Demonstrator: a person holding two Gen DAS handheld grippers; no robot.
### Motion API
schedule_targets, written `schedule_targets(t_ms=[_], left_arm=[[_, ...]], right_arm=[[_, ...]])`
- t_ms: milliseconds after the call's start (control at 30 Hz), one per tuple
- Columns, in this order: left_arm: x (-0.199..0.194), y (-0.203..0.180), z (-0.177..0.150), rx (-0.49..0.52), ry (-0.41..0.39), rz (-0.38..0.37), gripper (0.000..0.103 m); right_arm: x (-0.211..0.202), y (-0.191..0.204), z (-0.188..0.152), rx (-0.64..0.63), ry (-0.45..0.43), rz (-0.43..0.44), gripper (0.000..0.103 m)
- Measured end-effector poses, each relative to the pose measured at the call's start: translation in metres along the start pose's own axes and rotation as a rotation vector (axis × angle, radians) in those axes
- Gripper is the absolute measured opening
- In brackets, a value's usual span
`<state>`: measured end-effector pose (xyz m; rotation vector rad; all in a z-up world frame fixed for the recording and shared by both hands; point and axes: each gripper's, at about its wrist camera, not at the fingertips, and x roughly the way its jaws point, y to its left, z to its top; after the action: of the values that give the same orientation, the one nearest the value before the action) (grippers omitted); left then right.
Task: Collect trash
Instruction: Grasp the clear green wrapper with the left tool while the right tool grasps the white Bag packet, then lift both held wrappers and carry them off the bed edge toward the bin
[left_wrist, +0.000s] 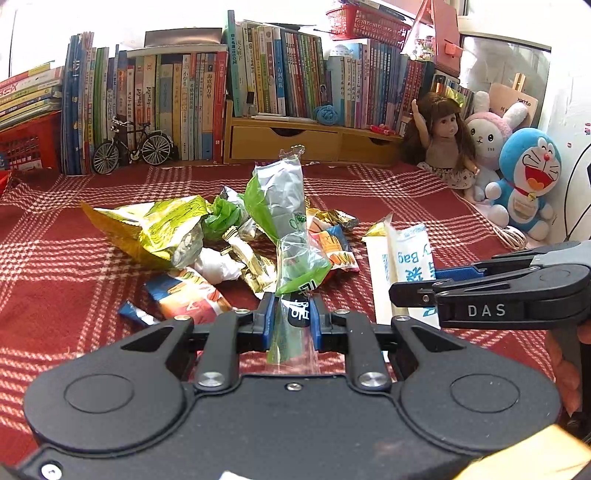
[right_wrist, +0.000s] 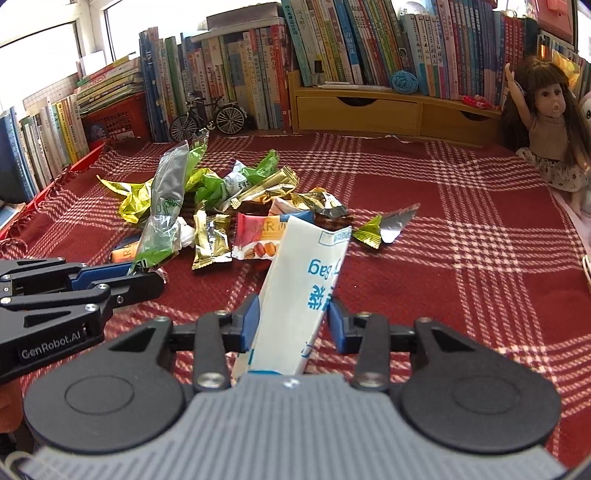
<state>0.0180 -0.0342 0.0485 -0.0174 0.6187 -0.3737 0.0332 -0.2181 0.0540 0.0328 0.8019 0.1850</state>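
Observation:
My left gripper (left_wrist: 293, 314) is shut on the lower end of a green and clear plastic wrapper (left_wrist: 282, 206), which stands up over the trash pile. The same wrapper (right_wrist: 166, 199) and the left gripper (right_wrist: 146, 276) show at the left of the right wrist view. My right gripper (right_wrist: 294, 323) is shut on a white bag with blue print (right_wrist: 308, 266), held above the red plaid cloth (right_wrist: 443, 240). That bag (left_wrist: 408, 258) and the right gripper (left_wrist: 413, 287) appear at the right of the left wrist view. Loose wrappers lie between: a yellow-green foil bag (left_wrist: 147, 229), a gold wrapper (right_wrist: 210, 240) and a pink macaron wrapper (right_wrist: 258, 236).
A yellow and silver scrap (right_wrist: 384, 225) lies right of the pile. Rows of books (left_wrist: 177, 103), a model bicycle (left_wrist: 131, 147) and a wooden drawer shelf (left_wrist: 306, 140) line the back. A doll (left_wrist: 443, 136) and plush toys (left_wrist: 524, 181) sit at the right. A red crate (left_wrist: 26, 144) stands at the left.

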Motion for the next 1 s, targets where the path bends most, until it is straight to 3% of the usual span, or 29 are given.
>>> schedule_targets(t_ms=[267,567,633,700,767,1000], left_arm=[[-0.037,0.0,-0.015,-0.002,-0.01,-0.01,0.018],[-0.069,-0.002,-0.027,0.003,-0.019,-0.018,0.018],[-0.072,-0.003,-0.029,0.003,-0.016,-0.023,0.018],[-0.072,-0.004,-0.03,0.002,-0.011,-0.021,0.018],[-0.071,-0.004,-0.031,-0.002,-0.006,-0.023,0.018],[-0.061,-0.006,-0.033,-0.001,0.014,-0.024,0.018]], right_arm=[[-0.038,0.013,-0.016,-0.05,-0.022,0.041,0.033],[-0.067,0.016,-0.029,-0.042,-0.023,0.063,0.03],[-0.067,0.014,-0.03,-0.035,-0.01,0.058,0.034],[-0.062,0.013,-0.03,-0.028,0.013,0.034,0.052],[-0.055,0.011,-0.031,-0.023,0.031,0.003,0.063],[-0.018,0.006,-0.027,0.003,0.062,-0.043,0.073]])
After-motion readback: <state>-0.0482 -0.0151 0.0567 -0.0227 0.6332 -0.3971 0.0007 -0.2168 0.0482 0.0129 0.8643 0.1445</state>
